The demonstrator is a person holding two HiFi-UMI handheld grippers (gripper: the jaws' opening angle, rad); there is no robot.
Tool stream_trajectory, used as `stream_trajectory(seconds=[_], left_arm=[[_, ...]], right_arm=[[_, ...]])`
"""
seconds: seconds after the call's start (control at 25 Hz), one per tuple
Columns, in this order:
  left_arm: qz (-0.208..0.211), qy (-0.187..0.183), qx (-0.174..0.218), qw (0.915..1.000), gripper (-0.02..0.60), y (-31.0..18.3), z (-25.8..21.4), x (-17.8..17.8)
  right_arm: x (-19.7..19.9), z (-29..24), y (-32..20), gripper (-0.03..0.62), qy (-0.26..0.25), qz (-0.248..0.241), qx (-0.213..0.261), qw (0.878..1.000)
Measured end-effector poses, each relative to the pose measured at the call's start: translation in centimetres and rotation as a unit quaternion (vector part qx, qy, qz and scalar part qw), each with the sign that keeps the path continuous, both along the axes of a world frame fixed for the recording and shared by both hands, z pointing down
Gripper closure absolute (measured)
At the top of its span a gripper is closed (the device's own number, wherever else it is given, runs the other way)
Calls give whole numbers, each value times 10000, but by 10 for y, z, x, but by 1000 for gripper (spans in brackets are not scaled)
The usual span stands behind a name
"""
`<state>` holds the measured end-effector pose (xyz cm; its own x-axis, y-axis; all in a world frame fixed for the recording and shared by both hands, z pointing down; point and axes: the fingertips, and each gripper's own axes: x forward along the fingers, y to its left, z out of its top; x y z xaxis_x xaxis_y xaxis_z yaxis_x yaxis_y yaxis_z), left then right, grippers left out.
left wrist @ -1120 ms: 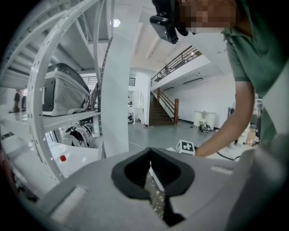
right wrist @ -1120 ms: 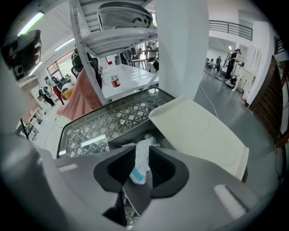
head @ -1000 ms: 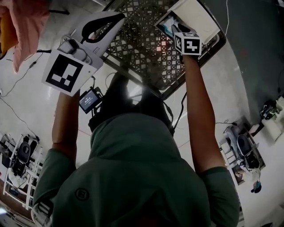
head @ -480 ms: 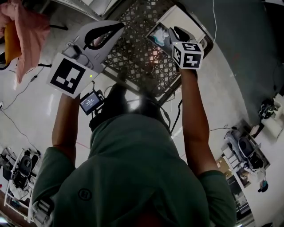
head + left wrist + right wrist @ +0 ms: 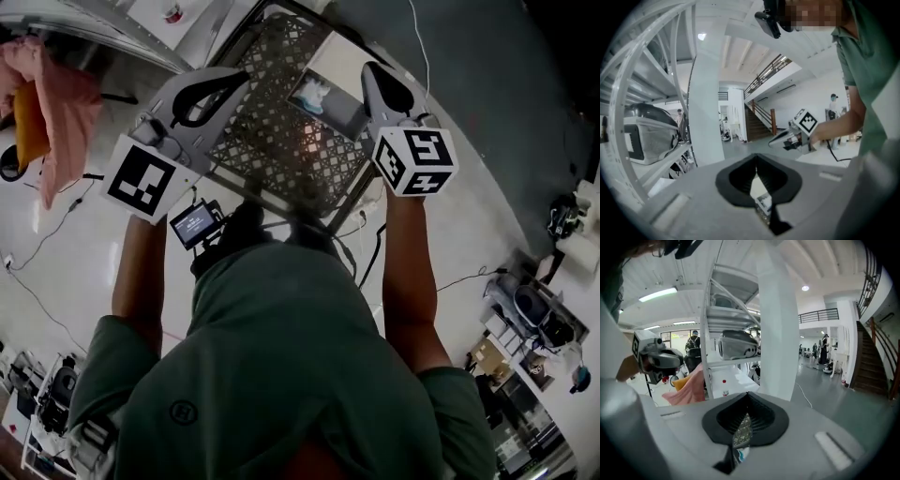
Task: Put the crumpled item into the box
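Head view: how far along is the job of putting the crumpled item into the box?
Done, it seems: the crumpled pale blue-white item lies inside the open pale box on the black lattice table. In hand: nothing; the right gripper has just closed, empty. Left: nothing that I can see.

We are looking down on a lattice surface (image 5: 272,141) whose top is lying mostly bare, so the air above it is standing open for passing across. The box (image 5: 339,111) is sitting toward its far right, mouth facing up, and the way down into it is lying open. A small screen (image 5: 194,223) is jutting out at the near edge, just in front of our body. Beyond the left side a rack (image 5: 103,21) and a draped pink cloth (image 5: 61,98) are closing that way off. Ahead, a white pillar (image 5: 776,319) is standing in the path.
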<state>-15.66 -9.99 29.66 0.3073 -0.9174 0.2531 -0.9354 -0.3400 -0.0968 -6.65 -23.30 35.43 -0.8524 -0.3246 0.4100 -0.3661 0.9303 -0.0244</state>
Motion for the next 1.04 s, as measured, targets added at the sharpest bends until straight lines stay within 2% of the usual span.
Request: stream_trajectory(seconds=[0.16, 0.36, 0.52, 0.68, 0.84, 1.04], left_arm=[[141, -30, 126, 9998, 577, 6, 14, 22], [315, -99, 198, 9993, 577, -2, -26, 39], [457, -126, 256, 9985, 577, -13, -22, 55], [564, -161, 416, 9974, 577, 1, -38, 76], [655, -144, 519, 9964, 577, -15, -14, 88], [722, -10, 543, 9959, 577, -33, 89, 87]], right_arm=[[27, -30, 20, 589, -315, -35, 356, 9989], [51, -116, 29, 589, -762, -22, 751, 9943], [75, -139, 31, 589, -915, 7, 1034, 9904], [100, -166, 58, 589, -975, 37, 1235, 9875], [116, -147, 48, 589, -961, 97, 1382, 9857], [117, -51, 35, 589, -844, 154, 1454, 9856]])
